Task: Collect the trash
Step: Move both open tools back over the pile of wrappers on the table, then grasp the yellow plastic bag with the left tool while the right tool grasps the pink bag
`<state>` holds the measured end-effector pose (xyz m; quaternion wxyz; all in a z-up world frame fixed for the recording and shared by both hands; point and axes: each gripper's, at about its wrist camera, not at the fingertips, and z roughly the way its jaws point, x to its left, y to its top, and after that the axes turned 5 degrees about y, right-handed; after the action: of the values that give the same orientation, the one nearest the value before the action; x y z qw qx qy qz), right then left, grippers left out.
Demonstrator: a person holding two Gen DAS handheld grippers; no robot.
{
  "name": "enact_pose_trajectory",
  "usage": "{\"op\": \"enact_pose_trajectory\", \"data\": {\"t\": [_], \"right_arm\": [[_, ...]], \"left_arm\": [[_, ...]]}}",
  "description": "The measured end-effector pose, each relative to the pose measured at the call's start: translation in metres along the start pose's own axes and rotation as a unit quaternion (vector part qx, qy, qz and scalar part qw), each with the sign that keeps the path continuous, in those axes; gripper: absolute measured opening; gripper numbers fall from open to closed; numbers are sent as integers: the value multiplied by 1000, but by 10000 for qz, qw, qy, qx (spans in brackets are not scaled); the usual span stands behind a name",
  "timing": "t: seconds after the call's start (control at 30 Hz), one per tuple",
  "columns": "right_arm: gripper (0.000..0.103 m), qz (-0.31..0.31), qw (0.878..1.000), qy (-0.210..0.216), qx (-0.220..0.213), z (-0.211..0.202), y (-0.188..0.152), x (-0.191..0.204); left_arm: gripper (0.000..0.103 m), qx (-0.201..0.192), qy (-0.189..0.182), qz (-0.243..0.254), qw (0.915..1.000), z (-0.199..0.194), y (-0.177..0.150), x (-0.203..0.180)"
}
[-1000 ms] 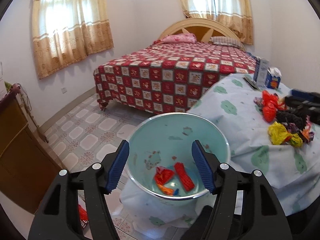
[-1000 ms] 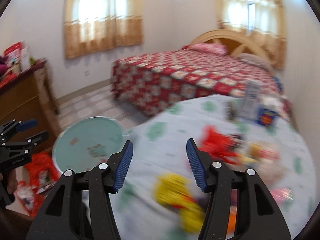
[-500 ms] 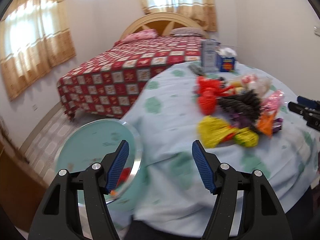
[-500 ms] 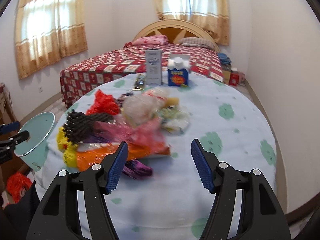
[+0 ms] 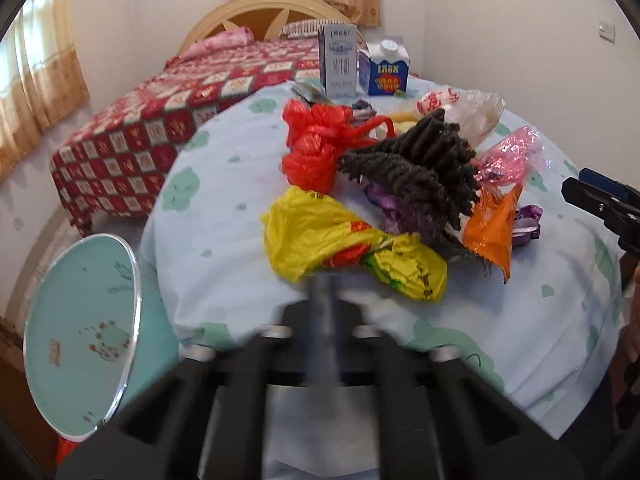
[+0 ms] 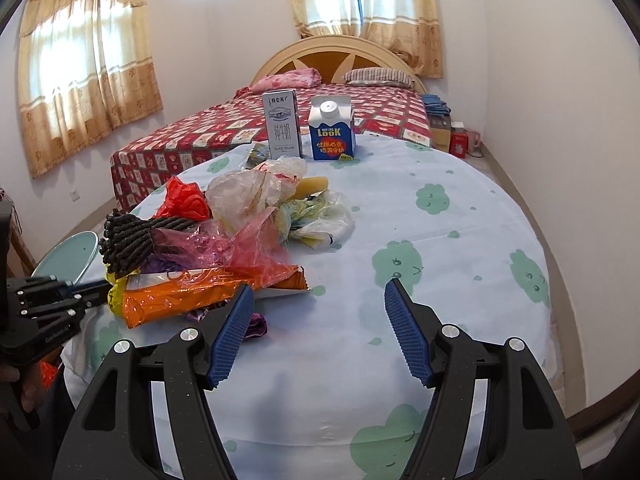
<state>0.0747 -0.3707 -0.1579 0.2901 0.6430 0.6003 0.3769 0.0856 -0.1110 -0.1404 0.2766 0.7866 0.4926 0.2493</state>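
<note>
A heap of trash lies on the round table: a yellow plastic bag (image 5: 344, 236), a red bag (image 5: 316, 144), dark corrugated foam (image 5: 416, 168), an orange wrapper (image 5: 492, 228) and a pink wrapper (image 5: 516, 156). My left gripper (image 5: 326, 300) is blurred, its jaws together with nothing seen between them, just short of the yellow bag. My right gripper (image 6: 320, 332) is open and empty above the tablecloth, right of the orange wrapper (image 6: 188, 296). The light blue bin (image 5: 84, 332) stands left of the table.
A grey milk carton (image 6: 282, 124) and a blue carton (image 6: 332, 128) stand at the table's far side. Behind is a bed with a red patterned cover (image 6: 240, 128). The table (image 6: 460, 240) has a light blue cloth with green shapes.
My left gripper swung from above the bin to the table's trash heap and its jaws came together. My right gripper moved right, past the heap, and stays open.
</note>
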Motion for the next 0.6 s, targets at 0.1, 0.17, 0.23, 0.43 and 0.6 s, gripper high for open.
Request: {"op": "enact_pose_trajectory", "data": {"t": [0.1, 0.17, 0.23, 0.43, 0.6], "right_arm": [[68, 58, 10000, 9, 16, 1, 0, -1], [68, 83, 10000, -5, 6, 0, 0, -1], [68, 116, 9999, -3, -20, 0, 3, -1], [68, 73, 9998, 158, -123, 4, 16, 9], [68, 56, 9996, 255, 53, 28, 31, 19]], "left_arm": [[0, -65, 62, -34, 10000, -6, 1, 6], [0, -131, 103, -90, 9998, -14, 2, 12], [0, -184, 192, -130, 9996, -21, 3, 20], [4, -338, 352, -230, 9985, -33, 5, 40], [42, -296, 585, -410, 9970, -25, 3, 50]]}}
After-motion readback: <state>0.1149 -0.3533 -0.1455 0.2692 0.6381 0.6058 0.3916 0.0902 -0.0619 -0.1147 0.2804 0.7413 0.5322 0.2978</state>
